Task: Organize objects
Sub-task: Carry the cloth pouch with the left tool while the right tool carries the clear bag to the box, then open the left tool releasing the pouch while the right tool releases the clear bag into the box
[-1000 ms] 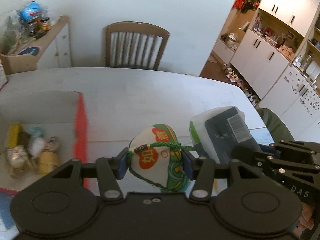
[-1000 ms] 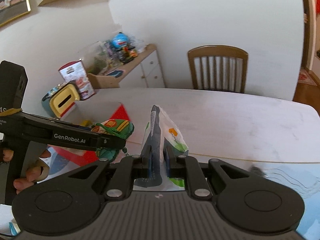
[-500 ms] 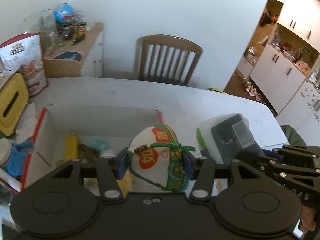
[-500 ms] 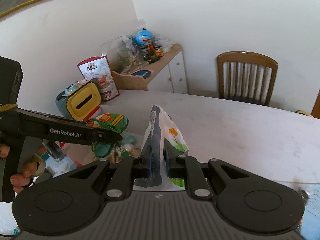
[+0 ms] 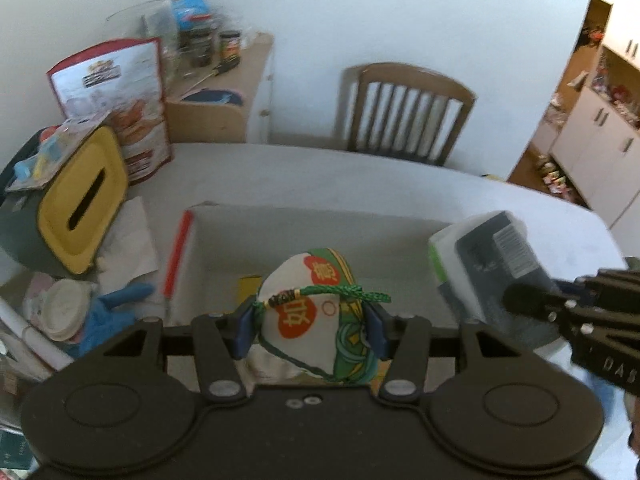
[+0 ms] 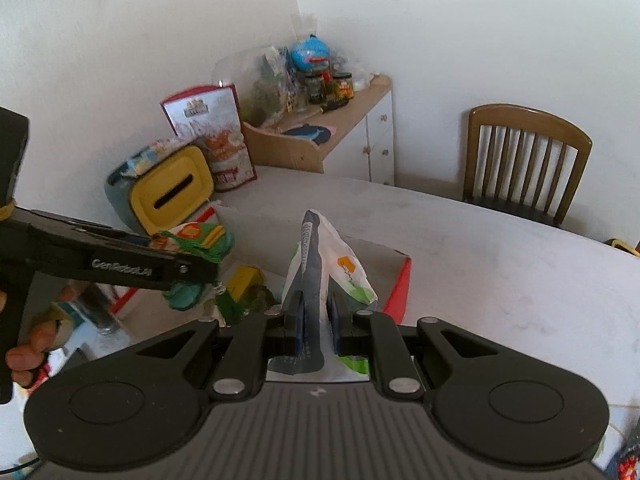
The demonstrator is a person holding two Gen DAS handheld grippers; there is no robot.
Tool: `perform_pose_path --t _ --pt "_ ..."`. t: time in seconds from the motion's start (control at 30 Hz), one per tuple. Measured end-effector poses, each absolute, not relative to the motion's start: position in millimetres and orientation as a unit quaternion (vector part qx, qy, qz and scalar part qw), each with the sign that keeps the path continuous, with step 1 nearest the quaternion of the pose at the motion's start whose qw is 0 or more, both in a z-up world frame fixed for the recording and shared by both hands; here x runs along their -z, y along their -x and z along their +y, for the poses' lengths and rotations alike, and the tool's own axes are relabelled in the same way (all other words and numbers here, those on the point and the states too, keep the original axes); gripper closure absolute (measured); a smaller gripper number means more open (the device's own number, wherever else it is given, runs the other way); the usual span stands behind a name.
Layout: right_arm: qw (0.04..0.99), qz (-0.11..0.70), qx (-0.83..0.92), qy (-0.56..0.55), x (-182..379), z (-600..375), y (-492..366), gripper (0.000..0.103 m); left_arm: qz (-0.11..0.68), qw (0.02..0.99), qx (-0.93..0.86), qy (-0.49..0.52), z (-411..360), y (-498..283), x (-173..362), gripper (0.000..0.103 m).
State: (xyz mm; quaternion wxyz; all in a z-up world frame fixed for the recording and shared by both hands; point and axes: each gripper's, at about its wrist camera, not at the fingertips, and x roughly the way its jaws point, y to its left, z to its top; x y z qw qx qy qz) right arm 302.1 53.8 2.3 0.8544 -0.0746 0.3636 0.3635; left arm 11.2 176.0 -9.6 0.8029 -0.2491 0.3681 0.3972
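My left gripper [image 5: 310,326] is shut on a white, green and orange cloth pouch [image 5: 316,316] with a green cord, held above the open cardboard box [image 5: 320,220] with a red edge. My right gripper [image 6: 314,320] is shut on a white, grey and green plastic packet [image 6: 324,264], held over the box's right side [image 6: 398,284]. The packet also shows at the right of the left wrist view [image 5: 488,256]. The pouch and left gripper show at the left of the right wrist view [image 6: 192,248]. A yellow item [image 6: 244,278] lies in the box.
A yellow-topped tissue box [image 5: 80,204] and a red snack bag [image 5: 116,96] stand left of the box. A blue plush toy [image 5: 116,308] and papers lie at the near left. A wooden chair [image 5: 404,112] stands behind the white table [image 6: 500,260]. A cluttered sideboard [image 6: 320,136] is at the wall.
Both grippers have swung left with their loads; the box, formerly off to the left, is now directly beneath the pouch and the packet. Both grips are unchanged.
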Motion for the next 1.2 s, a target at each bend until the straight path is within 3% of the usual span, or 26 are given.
perform_pose_path --t 0.6,1.2 --pt "0.836 0.408 -0.335 0.149 68.5 132.0 -345.4 0.090 0.432 0.772 -0.397 0.243 221.0 -2.5 70.2 0.050" --pt "0.837 0.416 -0.318 0.162 85.1 133.3 -348.8 0.090 0.469 0.774 -0.378 0.196 216.9 -26.2 88.7 0.049"
